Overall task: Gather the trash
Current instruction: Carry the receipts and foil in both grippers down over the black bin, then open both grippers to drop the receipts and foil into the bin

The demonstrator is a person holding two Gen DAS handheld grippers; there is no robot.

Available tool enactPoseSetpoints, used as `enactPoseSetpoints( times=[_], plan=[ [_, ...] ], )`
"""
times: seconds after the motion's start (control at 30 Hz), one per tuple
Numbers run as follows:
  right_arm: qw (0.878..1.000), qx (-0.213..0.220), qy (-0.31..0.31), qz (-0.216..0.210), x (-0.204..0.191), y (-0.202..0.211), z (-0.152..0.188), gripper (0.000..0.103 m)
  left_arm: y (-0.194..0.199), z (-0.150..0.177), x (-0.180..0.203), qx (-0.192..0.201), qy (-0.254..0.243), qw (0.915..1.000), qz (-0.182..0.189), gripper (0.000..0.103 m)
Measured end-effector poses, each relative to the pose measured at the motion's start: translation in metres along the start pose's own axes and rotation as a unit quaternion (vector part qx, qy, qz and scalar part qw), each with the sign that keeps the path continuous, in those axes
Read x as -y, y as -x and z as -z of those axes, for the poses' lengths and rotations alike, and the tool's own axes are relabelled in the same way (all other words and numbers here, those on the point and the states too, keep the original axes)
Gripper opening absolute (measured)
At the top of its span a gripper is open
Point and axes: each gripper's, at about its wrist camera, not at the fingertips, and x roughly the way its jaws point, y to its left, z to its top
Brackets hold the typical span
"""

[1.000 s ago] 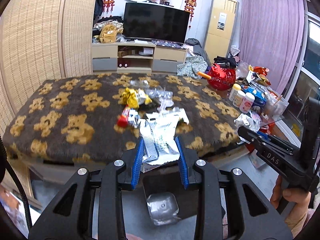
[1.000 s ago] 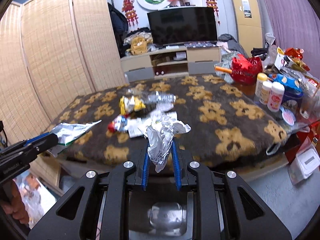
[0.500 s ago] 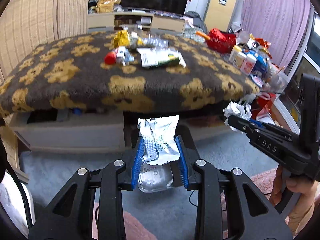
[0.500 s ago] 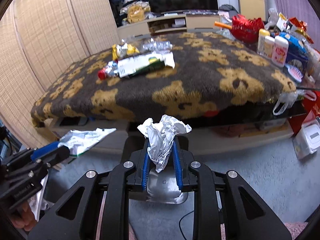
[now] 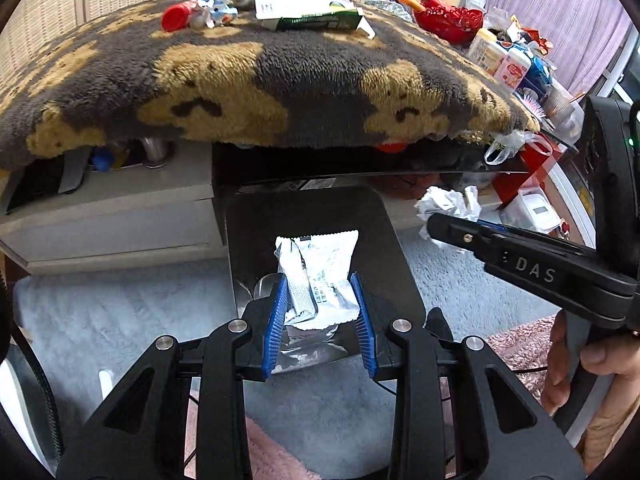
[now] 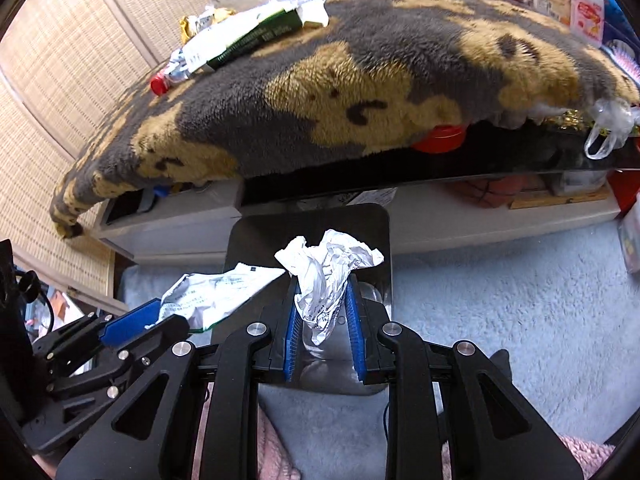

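Observation:
My left gripper (image 5: 319,286) is shut on a white foil snack wrapper (image 5: 320,276), held just over the open top of a black trash bin (image 5: 384,232) on the floor. My right gripper (image 6: 323,290) is shut on a crumpled white paper ball (image 6: 328,268) above the same bin (image 6: 382,220). Each gripper shows in the other's view: the right one (image 5: 436,222) with its paper at the right, the left one (image 6: 160,316) with its wrapper at the lower left. More trash lies on the bear-print blanket (image 5: 280,68): a green-and-white carton (image 5: 312,12) and a red-capped wrapper (image 5: 180,20).
The blanket-covered low table (image 6: 360,80) overhangs just behind the bin. Bottles (image 5: 504,60) and a red basket (image 5: 448,16) crowd its right end. Pale grey carpet (image 6: 500,300) surrounds the bin. A hand (image 5: 580,364) grips the right tool's handle.
Both grippers have dropped from table height to just above the bin and tipped downward, each still clamped on its piece of trash. The table top now sits high in both views.

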Motion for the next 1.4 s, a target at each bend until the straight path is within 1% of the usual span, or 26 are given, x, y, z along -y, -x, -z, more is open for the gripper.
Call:
enactPoseSetpoints(
  times=[0.13,0.17,0.23,0.27,0.3,0.37,0.4,0.5,0.57,0.63,0.7,0.8,0.97,1.07,1.23,1.4],
  plan=[
    [1.000,-0.002,-0.001,-0.010,-0.004,-0.008,-0.007,0.024,-0.006,-0.006,0.000,-0.003,-0.002,1.0000,-0.001,0.031],
    [1.000,-0.001,-0.001,-0.013,-0.006,-0.009,-0.009,0.026,-0.007,-0.006,0.000,-0.004,-0.003,1.0000,-0.002,0.031],
    [1.000,0.003,-0.004,-0.016,-0.007,-0.010,-0.012,0.038,-0.009,-0.008,-0.002,-0.007,-0.001,1.0000,-0.004,0.033],
    [1.000,0.005,-0.007,-0.018,-0.008,-0.011,-0.014,0.052,-0.009,-0.009,-0.004,-0.008,0.002,1.0000,-0.003,0.033],
    [1.000,0.006,-0.010,-0.019,-0.008,-0.011,-0.016,0.061,-0.010,-0.010,-0.005,-0.009,0.004,0.9999,-0.003,0.034],
    [1.000,0.010,-0.013,-0.022,-0.008,-0.009,-0.018,0.061,-0.010,-0.011,-0.008,-0.011,0.008,0.9999,-0.004,0.039],
    [1.000,0.011,-0.014,-0.022,-0.008,-0.009,-0.019,0.061,-0.010,-0.011,-0.009,-0.010,0.009,0.9999,-0.005,0.044],
    [1.000,0.015,-0.016,-0.020,-0.006,-0.006,-0.020,0.061,-0.005,-0.011,-0.011,-0.003,0.010,0.9999,-0.009,0.054],
    [1.000,0.019,-0.016,-0.017,-0.004,-0.003,-0.020,0.063,-0.002,-0.012,-0.011,0.001,0.011,0.9999,-0.011,0.059],
    [0.999,0.025,-0.019,-0.009,-0.001,0.000,-0.021,0.070,0.003,-0.013,-0.011,0.006,0.011,0.9998,-0.014,0.065],
    [0.999,0.035,-0.026,0.000,0.005,0.004,-0.021,0.081,0.011,-0.014,-0.012,0.016,0.009,0.9997,-0.018,0.070],
    [0.998,0.051,-0.037,0.006,0.013,0.013,-0.021,0.086,0.023,-0.014,-0.015,0.029,0.008,0.9993,-0.024,0.074],
    [0.997,0.071,-0.034,0.024,0.012,0.027,-0.024,0.087,0.043,-0.021,-0.027,0.051,0.015,0.9982,-0.029,0.076],
    [0.996,0.081,-0.029,0.022,0.003,0.036,-0.030,0.087,0.053,-0.028,-0.037,0.065,0.022,0.9970,-0.035,0.076],
    [0.995,0.100,-0.008,0.023,-0.024,0.046,-0.054,0.087,0.064,-0.047,-0.059,0.081,0.029,0.9950,-0.050,0.076],
    [0.993,0.112,-0.008,0.020,-0.041,0.045,-0.085,0.087,0.075,-0.074,-0.077,0.102,0.029,0.9918,-0.072,0.076]
  ],
)
